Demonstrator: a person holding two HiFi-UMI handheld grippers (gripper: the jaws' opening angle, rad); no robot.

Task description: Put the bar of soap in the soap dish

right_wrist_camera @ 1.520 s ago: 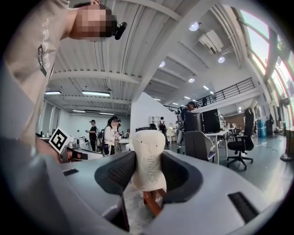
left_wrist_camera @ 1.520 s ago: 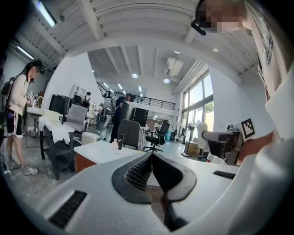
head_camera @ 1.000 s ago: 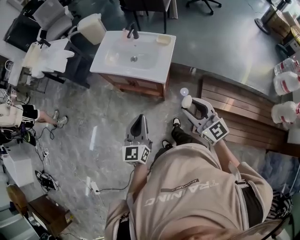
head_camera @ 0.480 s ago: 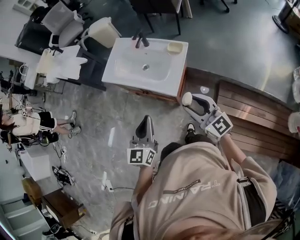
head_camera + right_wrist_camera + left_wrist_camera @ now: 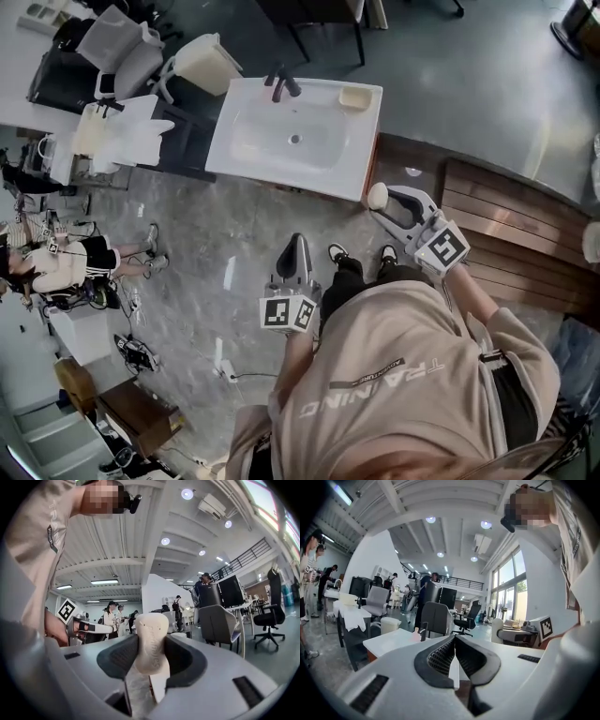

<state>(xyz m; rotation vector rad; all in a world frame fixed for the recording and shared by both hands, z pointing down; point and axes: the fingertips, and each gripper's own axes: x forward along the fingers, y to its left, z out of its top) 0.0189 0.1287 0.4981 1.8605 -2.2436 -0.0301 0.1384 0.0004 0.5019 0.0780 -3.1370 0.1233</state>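
Soap bar point(image 5: 375, 196) is not in the dish: you have it pinched in your right gripper, just off the front right corner of the washstand point(image 5: 367, 141). Working from your left, a person point(image 5: 56, 265) in black shorts is at the far edge of the grey marbled floor point(image 5: 206, 244), well apart from you. Your left gripper point(image 5: 297, 241) hangs over that floor in front of the washstand and points toward it. In the left gripper view, the left gripper point(image 5: 453, 641) has its jaws pressed flat together with nothing between them. The white washstand carries its faucet point(image 5: 282, 84) at the back edge and the pale yellow soap dish point(image 5: 352, 97) on the back right corner of the top. Your right gripper point(image 5: 383, 206) is held near where the floor meets the wooden decking point(image 5: 506, 225). In the right gripper view, the right gripper point(image 5: 152, 652) is clamped on the soap bar point(image 5: 152, 639). Both black pads point(image 5: 117, 657) press its lower half, and its rounded upper end sticks out past the jaw tips. Lettering runs along its face, too blurred to read. Soap bar and soap dish are well apart, with the washstand's right side between them.
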